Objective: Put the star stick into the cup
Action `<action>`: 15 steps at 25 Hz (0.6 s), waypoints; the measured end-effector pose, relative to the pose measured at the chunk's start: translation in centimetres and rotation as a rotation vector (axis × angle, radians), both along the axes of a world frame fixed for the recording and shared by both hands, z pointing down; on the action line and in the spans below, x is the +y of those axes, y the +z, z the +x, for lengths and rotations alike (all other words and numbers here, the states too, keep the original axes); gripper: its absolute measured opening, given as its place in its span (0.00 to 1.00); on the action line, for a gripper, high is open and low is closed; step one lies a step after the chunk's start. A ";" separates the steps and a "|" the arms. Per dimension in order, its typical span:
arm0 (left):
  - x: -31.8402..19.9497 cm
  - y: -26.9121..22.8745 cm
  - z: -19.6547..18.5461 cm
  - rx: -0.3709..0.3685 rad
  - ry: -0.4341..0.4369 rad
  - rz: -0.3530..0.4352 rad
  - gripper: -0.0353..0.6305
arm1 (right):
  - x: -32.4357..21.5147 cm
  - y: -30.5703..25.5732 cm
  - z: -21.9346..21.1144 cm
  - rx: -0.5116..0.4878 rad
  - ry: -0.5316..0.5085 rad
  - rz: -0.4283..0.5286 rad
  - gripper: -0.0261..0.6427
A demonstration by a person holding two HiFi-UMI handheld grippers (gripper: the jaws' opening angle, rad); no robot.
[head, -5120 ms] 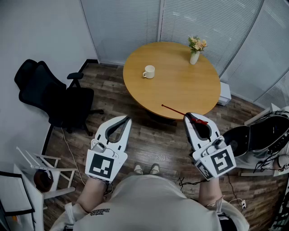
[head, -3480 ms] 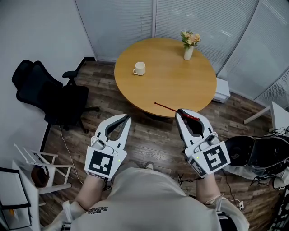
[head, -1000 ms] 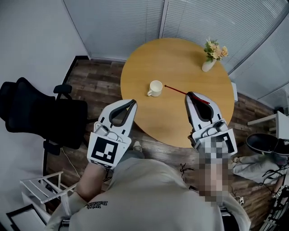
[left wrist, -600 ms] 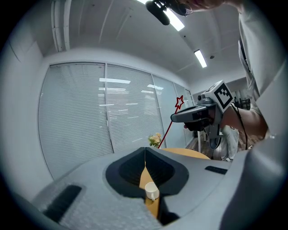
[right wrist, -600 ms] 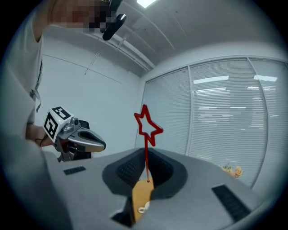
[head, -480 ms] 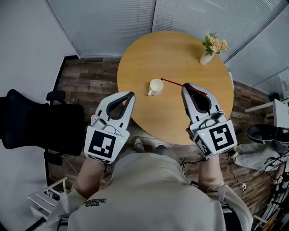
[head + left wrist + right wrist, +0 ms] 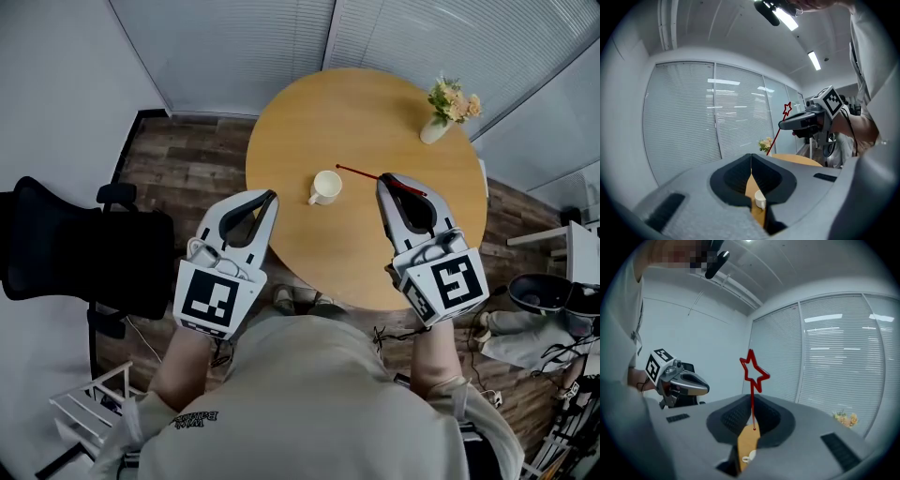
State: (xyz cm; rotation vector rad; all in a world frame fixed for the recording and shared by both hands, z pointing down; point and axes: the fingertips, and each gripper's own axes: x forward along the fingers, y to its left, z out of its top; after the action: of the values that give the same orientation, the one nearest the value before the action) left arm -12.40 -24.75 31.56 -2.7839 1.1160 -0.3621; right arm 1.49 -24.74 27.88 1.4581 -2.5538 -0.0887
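Note:
A white cup [image 7: 326,187] with a handle stands near the middle of the round wooden table [image 7: 375,112]. My right gripper [image 7: 386,180] is shut on the red star stick [image 7: 361,174] close to its star end. The thin bare end points left and ends just beyond the cup's rim. In the right gripper view the star [image 7: 753,369] stands above the jaws and the cup [image 7: 746,458] shows low through their gap. My left gripper [image 7: 273,195] is shut and holds nothing, left of the cup, near the table's edge. The cup [image 7: 760,200] shows beyond its jaws.
A white vase of flowers [image 7: 450,105] stands at the table's far right. A black office chair [image 7: 84,248] is on the wooden floor to the left. Window blinds [image 7: 244,47] line the far wall. A white rack [image 7: 89,403] stands at lower left.
The person has walked up to the table, so the cup and table now lie close under both grippers. In the last half second the stick and grippers barely moved.

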 end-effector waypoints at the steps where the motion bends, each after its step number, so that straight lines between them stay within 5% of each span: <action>1: -0.2 -0.1 0.2 -0.004 -0.004 0.003 0.09 | -0.2 0.0 0.1 -0.001 -0.005 -0.001 0.09; 15: -3.5 0.8 2.4 -0.028 -0.029 -0.023 0.09 | -3.8 1.3 1.3 -0.009 -0.072 -0.043 0.09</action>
State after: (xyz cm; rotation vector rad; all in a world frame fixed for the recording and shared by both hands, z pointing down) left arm -9.99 -28.23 32.35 -2.7760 1.1550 -0.4192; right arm 2.74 -28.58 29.16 1.3547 -2.5988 -0.0376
